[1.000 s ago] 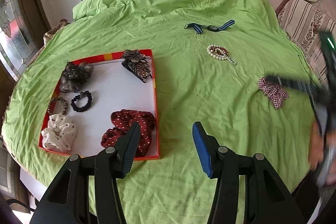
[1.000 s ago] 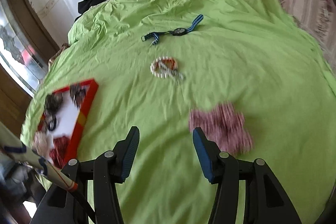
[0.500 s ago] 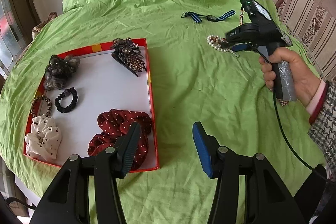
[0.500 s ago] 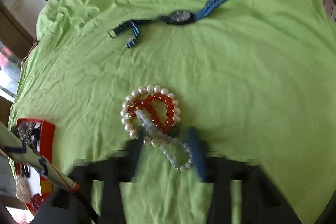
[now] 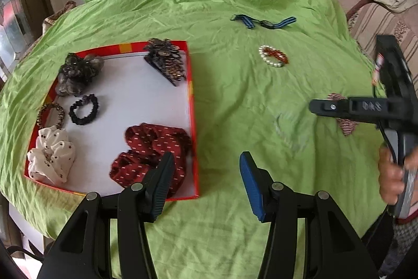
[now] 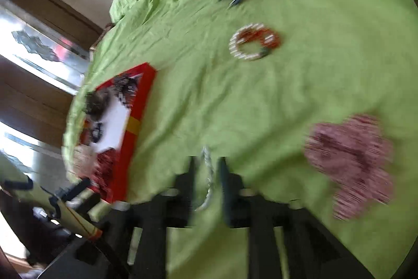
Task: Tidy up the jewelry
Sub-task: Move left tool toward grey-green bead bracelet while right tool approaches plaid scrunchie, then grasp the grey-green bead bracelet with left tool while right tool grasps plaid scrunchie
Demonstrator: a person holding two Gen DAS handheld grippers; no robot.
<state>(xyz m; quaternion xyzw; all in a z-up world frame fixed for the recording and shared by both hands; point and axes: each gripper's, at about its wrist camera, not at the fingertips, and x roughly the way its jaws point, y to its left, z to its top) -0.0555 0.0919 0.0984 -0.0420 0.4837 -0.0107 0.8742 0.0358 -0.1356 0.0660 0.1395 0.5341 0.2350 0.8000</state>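
Your right gripper has just lifted the pale bead bracelet off the pile, fingers pinching it, ready for the red tray, while your left gripper stays open.

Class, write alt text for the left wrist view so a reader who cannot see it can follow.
The open left tool hovers over a green bedsheet beside a red-rimmed white tray holding fabric scrunchies and hair clips. Farther off lie a pearl-and-red bead bracelet and a blue-strapped watch; the right tool reaches in from the right.
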